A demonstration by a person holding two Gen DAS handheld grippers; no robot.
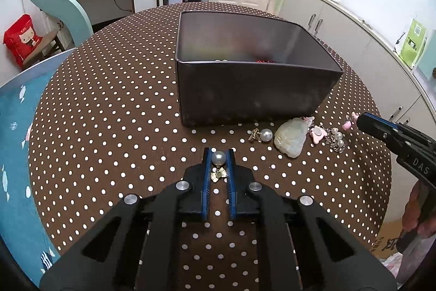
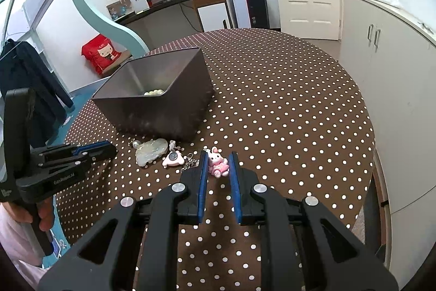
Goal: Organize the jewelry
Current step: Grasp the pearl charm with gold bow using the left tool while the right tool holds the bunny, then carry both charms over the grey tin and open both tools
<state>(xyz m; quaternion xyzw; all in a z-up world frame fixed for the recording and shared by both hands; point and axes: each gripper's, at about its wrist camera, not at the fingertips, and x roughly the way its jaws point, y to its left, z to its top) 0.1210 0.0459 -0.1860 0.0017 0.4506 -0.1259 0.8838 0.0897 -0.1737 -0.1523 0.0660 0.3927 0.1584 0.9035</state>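
My left gripper (image 1: 219, 152) is shut on a pearl earring (image 1: 218, 158) low over the dotted tablecloth, its gold part hanging between the blue pads. My right gripper (image 2: 218, 154) is shut on a pink bunny charm (image 2: 217, 162); in the left wrist view it (image 1: 359, 120) comes in from the right edge with the charm (image 1: 349, 122) at its tip. A dark grey box (image 1: 256, 89) stands behind, with white and red beads inside. In front of it lie a second pearl earring (image 1: 263, 135), a pale green stone pendant (image 1: 290, 138), a pink charm (image 1: 317, 134) and a beaded chain (image 1: 338, 141).
The round table (image 2: 299, 100) wears a brown cloth with white dots. White cabinets (image 2: 381, 51) stand close on its right. A blue patterned surface (image 1: 16, 154) lies past the table's left edge. A hand (image 2: 41, 212) holds the left gripper's handle.
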